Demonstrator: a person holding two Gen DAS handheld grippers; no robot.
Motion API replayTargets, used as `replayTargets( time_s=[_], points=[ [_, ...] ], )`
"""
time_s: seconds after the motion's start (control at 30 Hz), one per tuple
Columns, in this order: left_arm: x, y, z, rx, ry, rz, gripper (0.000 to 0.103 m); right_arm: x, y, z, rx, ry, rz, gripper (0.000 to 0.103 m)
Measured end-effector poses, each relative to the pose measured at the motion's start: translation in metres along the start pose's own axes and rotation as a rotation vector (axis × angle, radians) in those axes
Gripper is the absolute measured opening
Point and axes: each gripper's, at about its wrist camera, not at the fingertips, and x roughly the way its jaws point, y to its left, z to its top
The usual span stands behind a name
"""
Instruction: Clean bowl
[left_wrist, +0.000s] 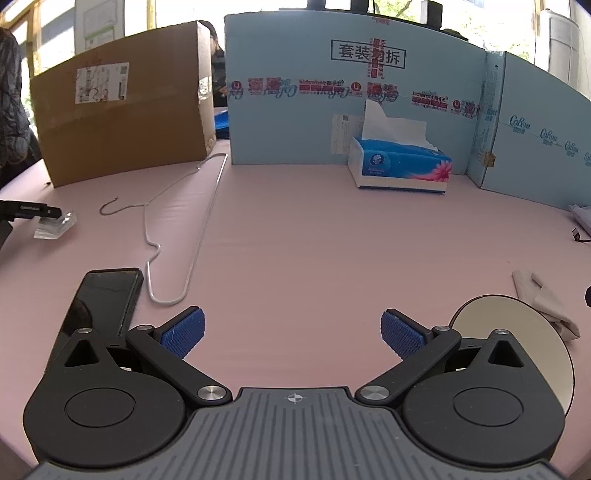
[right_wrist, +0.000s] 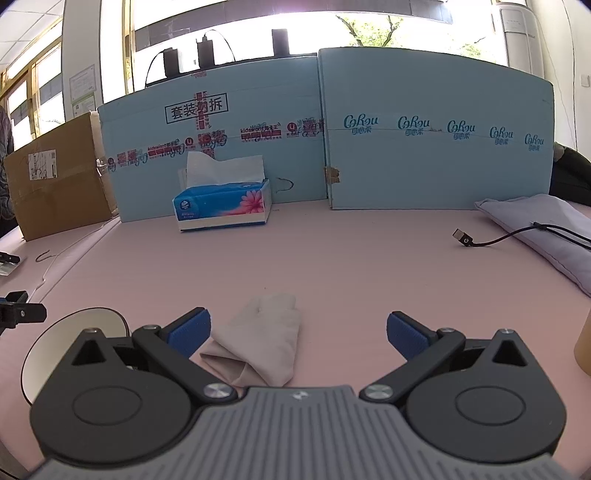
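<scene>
Beige cloth (right_wrist: 258, 339) low centre between wide right gripper (right_wrist: 298, 334) jaws; left gripper (left_wrist: 291, 332) wide, empty. Bowl (left_wrist: 517, 332) lower right, probably light: liable to skid unless pinned.

My left gripper (left_wrist: 293, 334) and right gripper (right_wrist: 298, 334) look alike: 2 black linkage arms with silver pivot screws, round black housings, blue textured pads (left_wrist: 186, 330) on the jaws, and a grey ribbed base plate with a small crosshair mark.
</scene>
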Motion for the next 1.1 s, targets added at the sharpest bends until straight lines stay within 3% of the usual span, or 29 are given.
replayTargets(
  time_s=[0.97,1.1],
  points=[
    [-0.0003,-0.0041,-0.0021,0.033,0.023,-0.057,0.103,-0.0031,0.0008,0.0010,0.001,-0.007,-0.005,0.103],
    [-0.0064,-0.0072,-0.0054,0.063,-0.008,-0.068,0.103,-0.0042,0.0005,0.0005,0.002,-0.009,-0.007,0.103]
  ],
)
